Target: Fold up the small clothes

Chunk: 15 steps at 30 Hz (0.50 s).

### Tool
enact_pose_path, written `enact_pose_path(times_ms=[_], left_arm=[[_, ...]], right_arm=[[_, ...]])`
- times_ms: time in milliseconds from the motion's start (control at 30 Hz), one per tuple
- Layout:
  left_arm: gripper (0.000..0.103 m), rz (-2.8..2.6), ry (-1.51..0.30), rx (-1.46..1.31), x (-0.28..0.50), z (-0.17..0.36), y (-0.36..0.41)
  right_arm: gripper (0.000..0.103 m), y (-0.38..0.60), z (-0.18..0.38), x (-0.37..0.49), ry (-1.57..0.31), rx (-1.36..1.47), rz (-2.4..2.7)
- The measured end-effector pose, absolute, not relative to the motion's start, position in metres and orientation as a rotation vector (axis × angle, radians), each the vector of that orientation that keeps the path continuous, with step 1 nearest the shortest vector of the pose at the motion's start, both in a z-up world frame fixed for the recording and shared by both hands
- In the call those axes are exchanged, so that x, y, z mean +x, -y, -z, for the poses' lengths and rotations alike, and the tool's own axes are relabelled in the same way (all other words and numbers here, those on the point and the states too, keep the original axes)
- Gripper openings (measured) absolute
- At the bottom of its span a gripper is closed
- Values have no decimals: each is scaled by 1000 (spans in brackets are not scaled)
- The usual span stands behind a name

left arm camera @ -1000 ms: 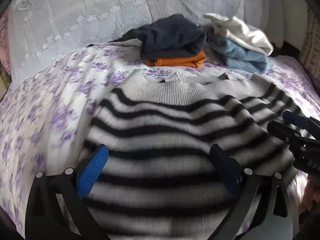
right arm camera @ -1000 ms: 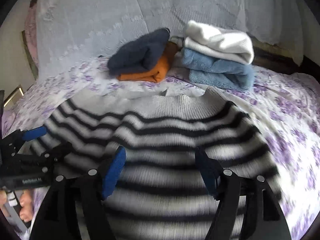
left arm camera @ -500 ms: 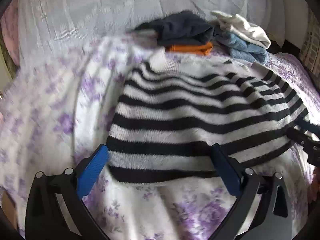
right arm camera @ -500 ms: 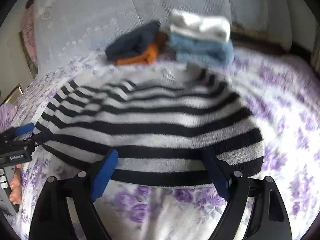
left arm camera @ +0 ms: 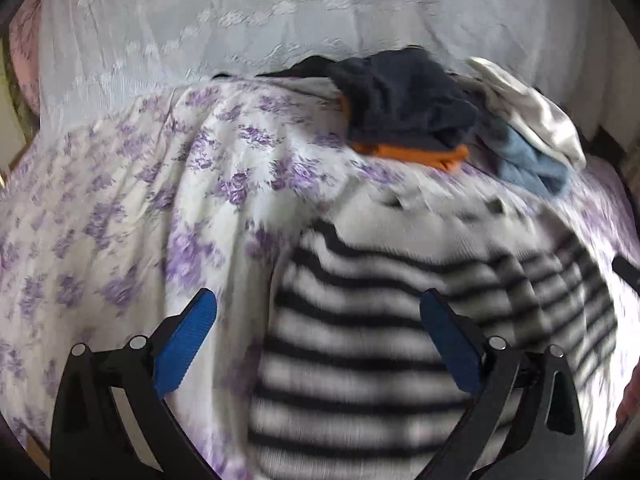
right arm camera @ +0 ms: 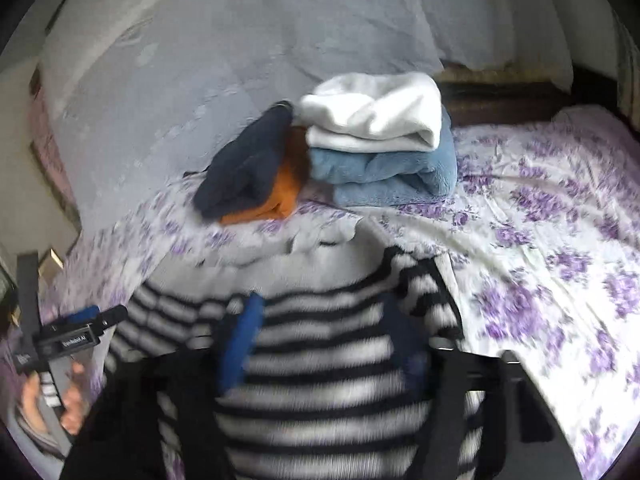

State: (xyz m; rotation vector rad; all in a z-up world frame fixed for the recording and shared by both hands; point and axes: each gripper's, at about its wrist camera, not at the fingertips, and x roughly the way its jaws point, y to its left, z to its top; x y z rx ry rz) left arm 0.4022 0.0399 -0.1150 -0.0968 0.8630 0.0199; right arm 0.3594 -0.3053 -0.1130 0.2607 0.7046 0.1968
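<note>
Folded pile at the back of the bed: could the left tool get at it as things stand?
Probably yes. The left tool stands open and empty over the striped sweater; only flat sweater and bedspread lie before the folded pile.

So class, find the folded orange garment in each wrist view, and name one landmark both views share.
Left wrist view: the orange garment shows right of centre in the upper half, under the dark navy garment.
Right wrist view: the orange garment sits just left of centre, left of the blue towel.
Shared landmark: the striped sweater in front.
</note>
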Motion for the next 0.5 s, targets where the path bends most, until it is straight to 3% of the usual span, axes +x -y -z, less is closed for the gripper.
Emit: enact_pose_path(times_ms=[167,200,233,267,400,500], left_arm=[[99,-74,-977,-141,462,153,-50],[99,-111,-1020,-119,473,167,-52],[99,-92,-1046,-161,479,178,-59],[99,-75,-1028,-216,479,176,-67],[99,-70,-999,-211,471,168,-69],[99,-60,-904,-199,438,150,-71]], right_arm=[[40,323,153,407,-811,322,-119],[33,331,170,417,-846,363,-117],[18,339,179,419,-838,405,-121],[12,346,180,417,-820,437,-114],[14,360,167,398,-758,538,-140],[36,356,150,374,-712,466,-136]])
